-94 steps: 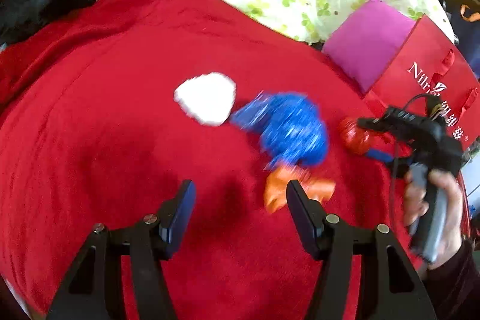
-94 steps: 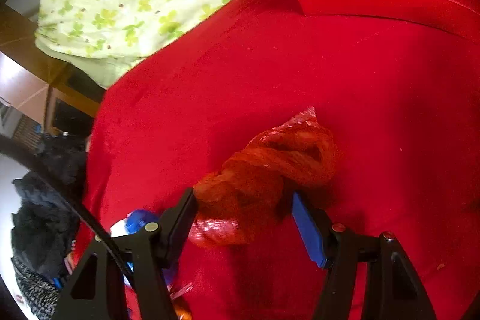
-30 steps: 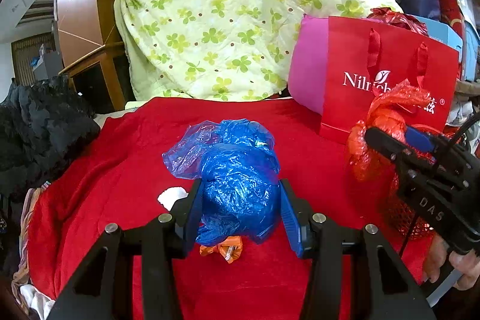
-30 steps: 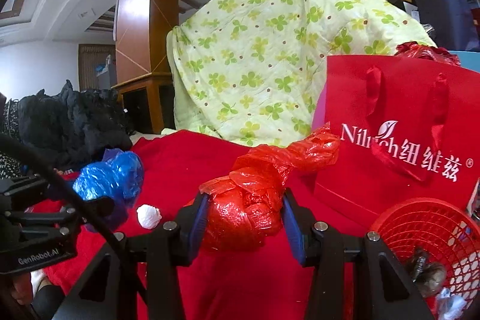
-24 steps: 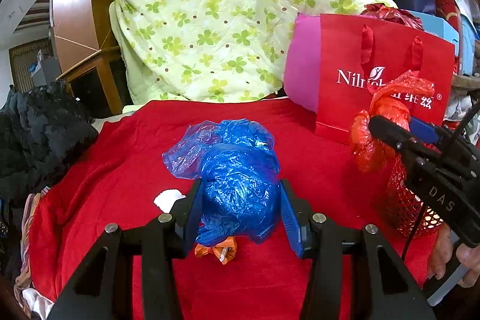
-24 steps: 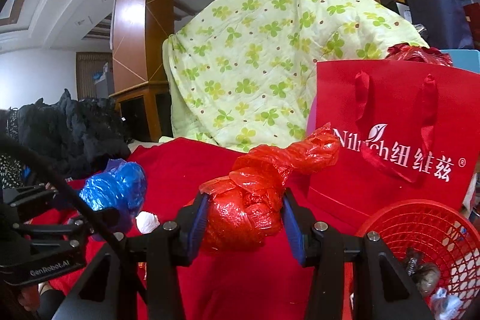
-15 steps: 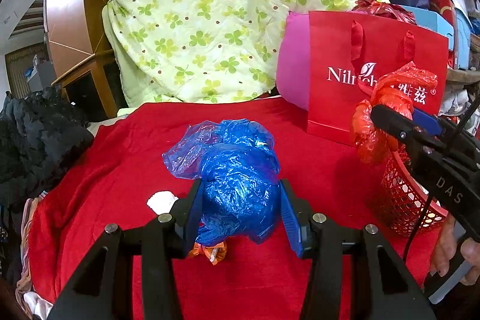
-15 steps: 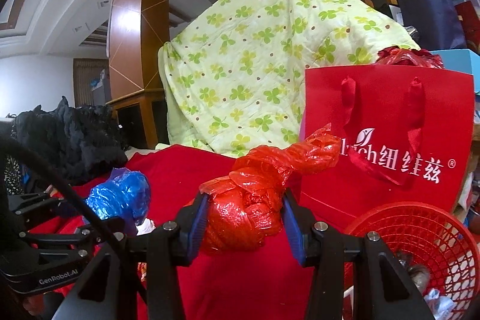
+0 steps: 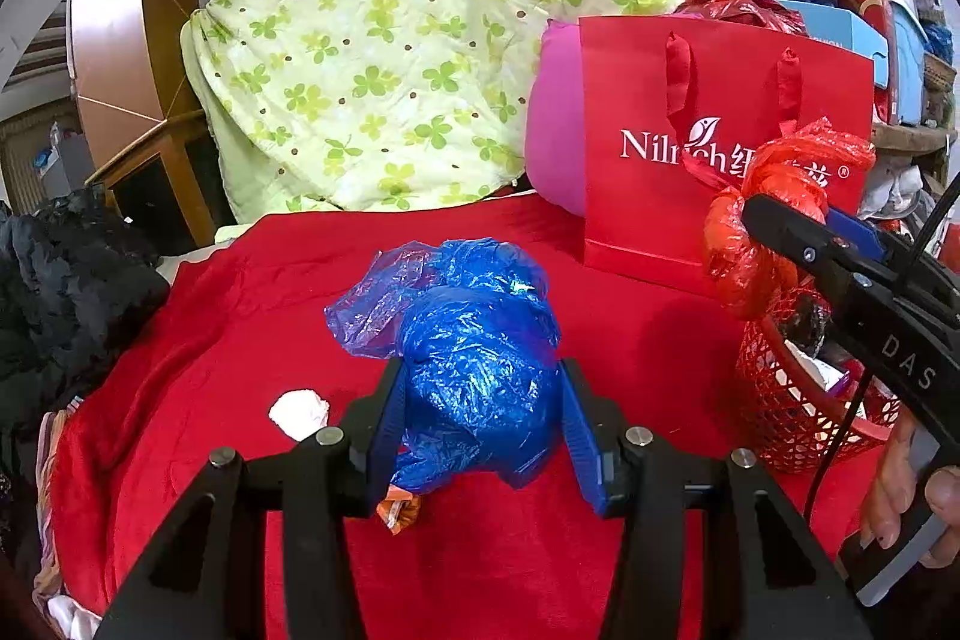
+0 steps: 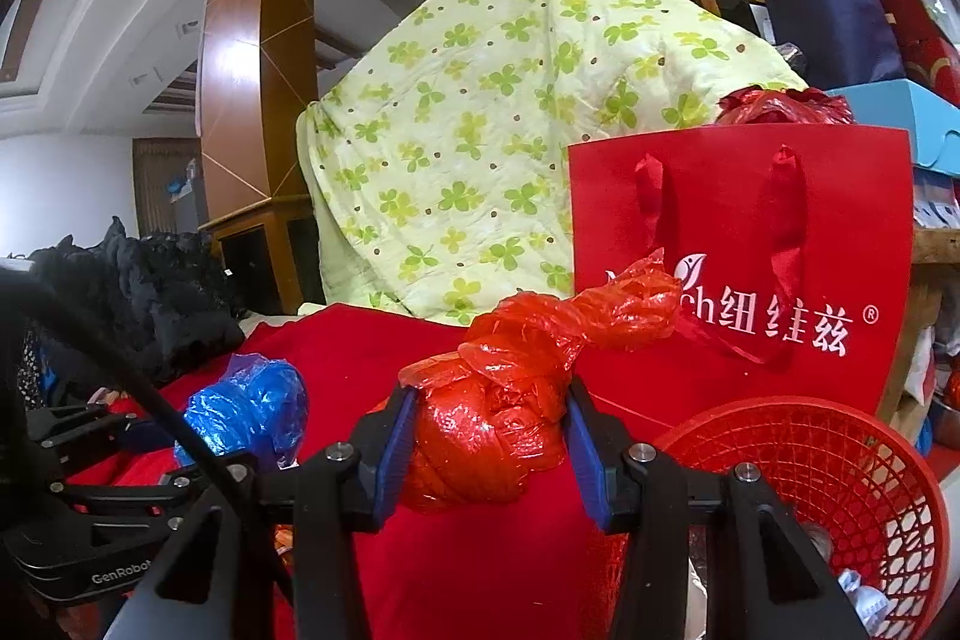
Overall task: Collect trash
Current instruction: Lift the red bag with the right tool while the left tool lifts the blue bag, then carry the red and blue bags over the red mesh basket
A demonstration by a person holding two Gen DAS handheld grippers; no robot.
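Now both bags are up and nearer the basket than a second ago.
My left gripper [image 9: 480,418] stays clamped on the blue bag [image 9: 474,358], lifted off the red cloth [image 9: 240,316]; a white wad [image 9: 299,412] and an orange scrap [image 9: 401,511] lie below it. My right gripper [image 10: 489,439] keeps its grip on the red bag [image 10: 504,418], with the basket [image 10: 828,466] now larger, just right of and below its fingers, trash inside.
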